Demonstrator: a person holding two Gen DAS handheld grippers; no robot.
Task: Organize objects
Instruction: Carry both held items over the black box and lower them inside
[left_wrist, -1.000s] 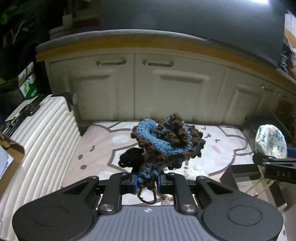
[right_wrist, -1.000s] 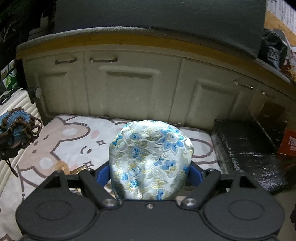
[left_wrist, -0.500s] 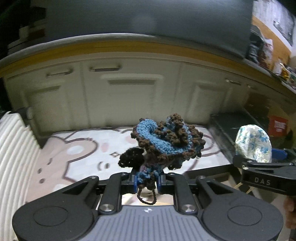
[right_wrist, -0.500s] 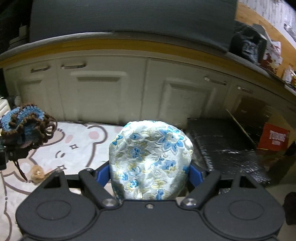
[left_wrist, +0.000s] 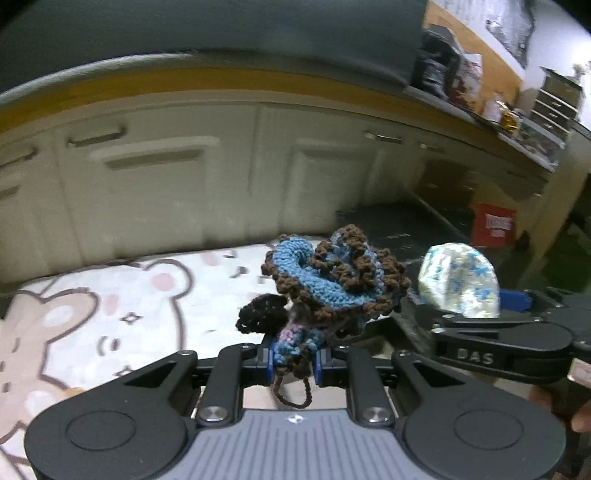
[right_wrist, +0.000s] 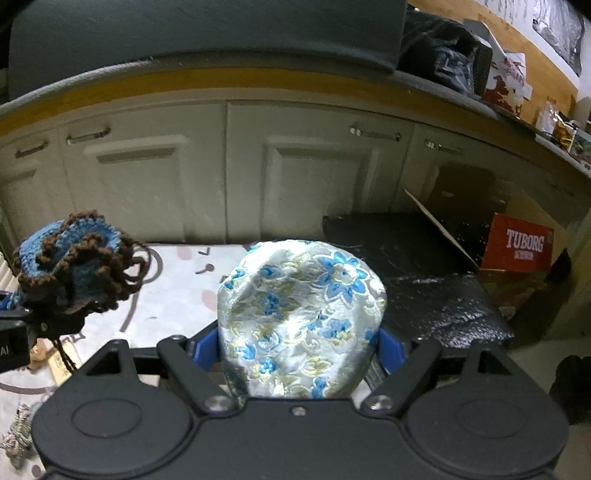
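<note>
I see the left gripper (left_wrist: 294, 361) with jaws narrow, pinching the blue-brown crochet pouch (left_wrist: 332, 280) by its base, held up over the bear mat (left_wrist: 110, 314). Right gripper (right_wrist: 299, 347) has jaws wide, clamped around the floral pouch (right_wrist: 299, 317), beside the black bag (right_wrist: 424, 280).

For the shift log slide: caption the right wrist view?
Right tongs holding a floral pouch above the bear mat, crochet pouch alongside.

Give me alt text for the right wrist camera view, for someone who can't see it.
The right gripper is shut on a blue-flowered silk pouch, held above a bear-print mat. At far left, a blue-and-brown crochet pouch is held up. Cream cabinets stand behind, with a red Tuborg box at right.
</note>
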